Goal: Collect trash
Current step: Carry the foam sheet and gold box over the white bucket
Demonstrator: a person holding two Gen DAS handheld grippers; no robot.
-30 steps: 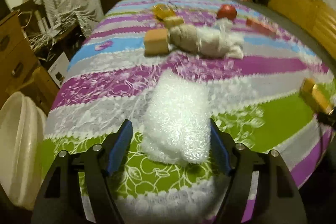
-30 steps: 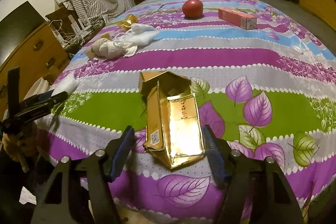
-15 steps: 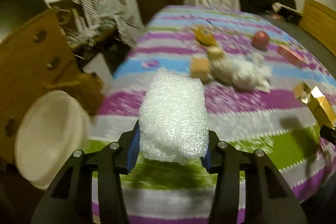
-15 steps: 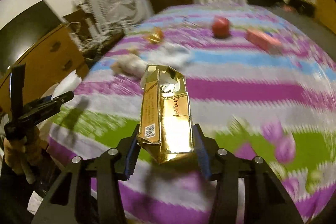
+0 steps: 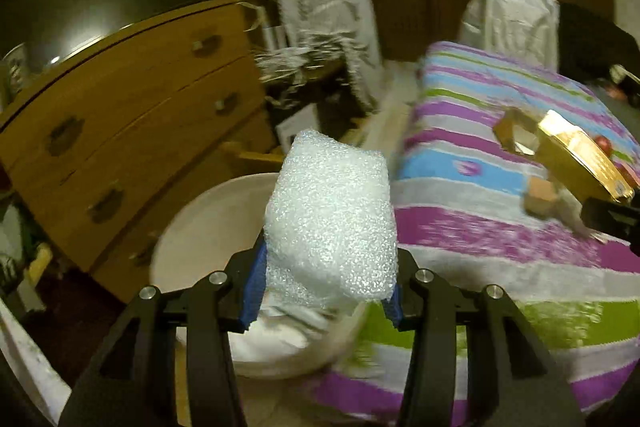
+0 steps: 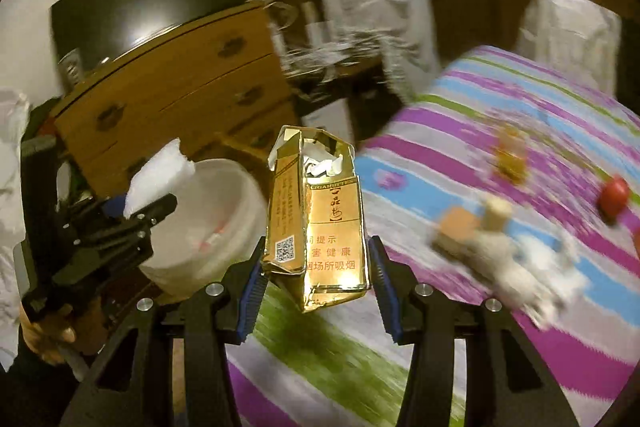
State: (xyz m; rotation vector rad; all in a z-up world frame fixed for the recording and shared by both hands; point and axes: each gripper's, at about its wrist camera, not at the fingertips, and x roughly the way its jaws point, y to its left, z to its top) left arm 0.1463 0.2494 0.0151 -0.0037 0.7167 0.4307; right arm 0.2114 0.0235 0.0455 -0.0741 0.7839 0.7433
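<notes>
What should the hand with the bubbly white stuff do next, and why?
Probably open the left gripper and drop the foam wrap. It is already hanging over the white bin beside the bed, and the bin's mouth looks open below it.

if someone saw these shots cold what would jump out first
Each gripper fills the foreground with a piece of trash clamped in it: the left gripper holds a white bubble wrap wad, the right gripper a torn gold cigarette box. Next comes the white bin on the floor between the wooden dresser and the bright striped bedspread, with the bubble wrap wad poised over its opening.
</notes>
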